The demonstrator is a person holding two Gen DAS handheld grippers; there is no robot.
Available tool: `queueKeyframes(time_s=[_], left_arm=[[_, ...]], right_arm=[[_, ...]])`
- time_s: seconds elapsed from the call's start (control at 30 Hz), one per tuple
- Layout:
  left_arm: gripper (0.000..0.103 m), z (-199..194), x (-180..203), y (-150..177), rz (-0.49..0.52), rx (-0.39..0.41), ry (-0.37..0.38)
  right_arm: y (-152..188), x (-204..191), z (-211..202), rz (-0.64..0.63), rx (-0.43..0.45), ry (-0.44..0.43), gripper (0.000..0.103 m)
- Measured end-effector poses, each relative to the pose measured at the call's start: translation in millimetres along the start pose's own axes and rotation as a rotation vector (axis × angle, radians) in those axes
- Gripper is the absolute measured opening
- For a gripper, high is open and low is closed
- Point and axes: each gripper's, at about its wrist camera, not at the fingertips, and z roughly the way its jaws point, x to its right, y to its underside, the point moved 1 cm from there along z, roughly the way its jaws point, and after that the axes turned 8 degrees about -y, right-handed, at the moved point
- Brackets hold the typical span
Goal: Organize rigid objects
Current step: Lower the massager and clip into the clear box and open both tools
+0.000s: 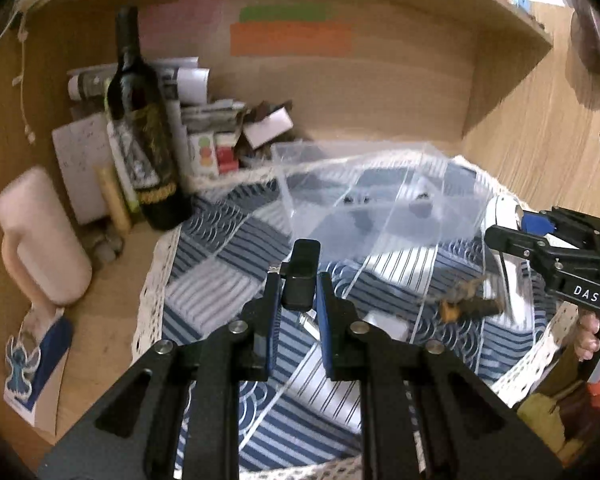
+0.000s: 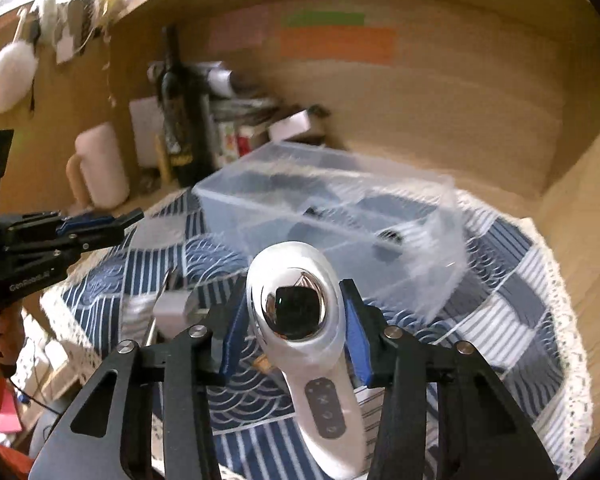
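**Both hands loaded, clear box ahead**

My right gripper (image 2: pixel 296 316) has its jaws clamped on the white handheld device (image 2: pixel 300 320), gripped at its glossy chrome head, which looks slippery; the narrower handle might hold better. My left gripper (image 1: pixel 298 292) pinches a small black block (image 1: pixel 302 276), stiff and light. The clear compartment box (image 2: pixel 340 216) sits mid-tabletop on the patchwork cloth (image 2: pixel 520 280).

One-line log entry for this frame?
left tool: shut on small black block | right tool: shut on white handheld device | clear plastic organizer box: on patchwork cloth, beyond both
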Motion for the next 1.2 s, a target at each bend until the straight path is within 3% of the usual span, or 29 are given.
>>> queueKeyframes(time_s=[0.33, 0.73, 0.87, 1.2], left_arm=[[0.016, 9, 16, -45, 0.004, 0.044, 0.047], [0.016, 49, 22, -82, 0.000, 0.002, 0.080], [0.016, 72, 27, -82, 0.021, -0.028, 0.081], [0.016, 127, 40, -84, 0.061, -0.136, 0.087]], right_arm=[[-35, 29, -33, 0.038, 0.119, 0.063, 0.039], [-98, 41, -43, -0.002, 0.246, 0.102, 0.038], [-100, 48, -21, -0.003, 0.199, 0.089, 0.038], [-90, 64, 64, 0.003, -0.017, -0.035, 0.039]])
